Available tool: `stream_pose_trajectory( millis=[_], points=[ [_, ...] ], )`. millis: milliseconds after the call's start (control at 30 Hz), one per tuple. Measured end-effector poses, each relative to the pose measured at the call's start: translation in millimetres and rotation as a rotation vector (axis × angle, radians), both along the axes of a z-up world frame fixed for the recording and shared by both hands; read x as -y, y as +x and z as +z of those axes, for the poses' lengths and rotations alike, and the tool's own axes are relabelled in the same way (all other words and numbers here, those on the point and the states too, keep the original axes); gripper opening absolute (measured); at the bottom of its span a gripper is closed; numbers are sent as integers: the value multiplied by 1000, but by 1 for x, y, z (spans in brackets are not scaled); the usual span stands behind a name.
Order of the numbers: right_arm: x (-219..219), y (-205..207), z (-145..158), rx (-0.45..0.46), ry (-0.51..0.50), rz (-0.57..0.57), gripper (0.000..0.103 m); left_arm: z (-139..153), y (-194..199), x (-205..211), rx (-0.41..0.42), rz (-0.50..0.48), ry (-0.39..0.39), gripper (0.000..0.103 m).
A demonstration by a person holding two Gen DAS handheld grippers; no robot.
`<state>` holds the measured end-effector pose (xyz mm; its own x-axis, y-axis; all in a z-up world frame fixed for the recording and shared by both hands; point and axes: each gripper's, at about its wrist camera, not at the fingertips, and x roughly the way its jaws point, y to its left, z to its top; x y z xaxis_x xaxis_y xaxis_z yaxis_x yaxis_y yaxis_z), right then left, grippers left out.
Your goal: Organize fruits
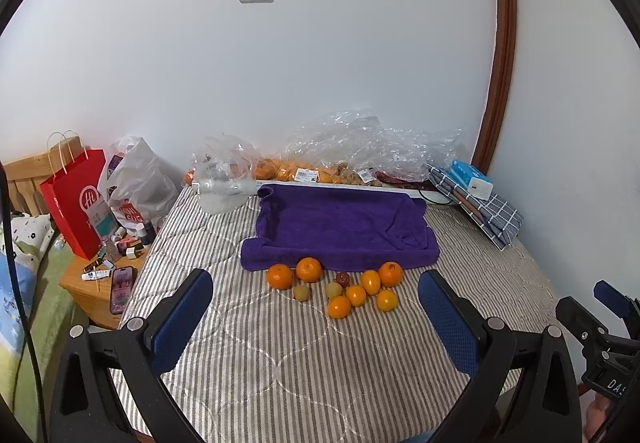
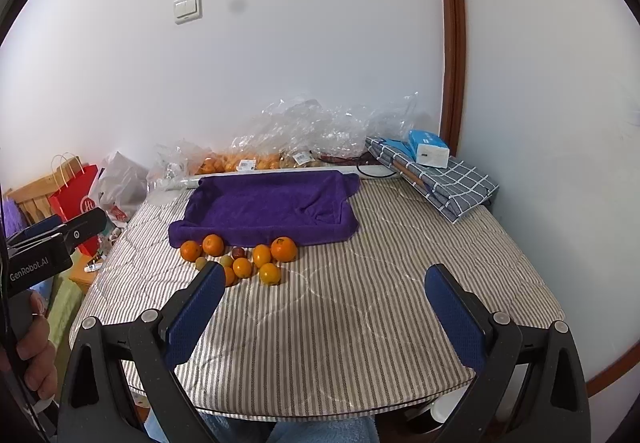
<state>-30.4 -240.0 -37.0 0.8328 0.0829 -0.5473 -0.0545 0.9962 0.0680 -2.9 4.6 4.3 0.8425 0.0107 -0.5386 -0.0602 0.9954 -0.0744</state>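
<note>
A cluster of fruits lies on the striped table: several oranges [image 1: 308, 269], two small green fruits [image 1: 301, 292] and one small red fruit [image 1: 342, 277]. They sit just in front of a purple towel-lined tray [image 1: 340, 231]. The cluster also shows in the right wrist view [image 2: 262, 255], with the tray [image 2: 264, 209] behind it. My left gripper [image 1: 316, 283] is open and empty, short of the fruits. My right gripper [image 2: 326, 275] is open and empty, to the right of the fruits.
Clear plastic bags with more fruit [image 1: 320, 159] line the wall behind the tray. A checked cloth with a blue tissue box [image 1: 472, 179] lies at the back right. A red paper bag [image 1: 76, 199] and a phone [image 1: 121, 289] are on a nightstand at left.
</note>
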Motion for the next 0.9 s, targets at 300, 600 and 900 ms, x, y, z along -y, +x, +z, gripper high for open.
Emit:
stream_pose_trajectory(
  millis=[300, 600, 900],
  points=[
    [-2, 6, -7, -4, 6, 4, 99, -5, 7, -5, -14, 17, 13, 103],
    [-2, 36, -27, -11, 4, -16, 99, -36, 39, -23, -51, 47, -11, 103],
    [-21, 98, -95, -183, 7, 67, 79, -97, 84, -54, -163, 84, 70, 91]
  ],
)
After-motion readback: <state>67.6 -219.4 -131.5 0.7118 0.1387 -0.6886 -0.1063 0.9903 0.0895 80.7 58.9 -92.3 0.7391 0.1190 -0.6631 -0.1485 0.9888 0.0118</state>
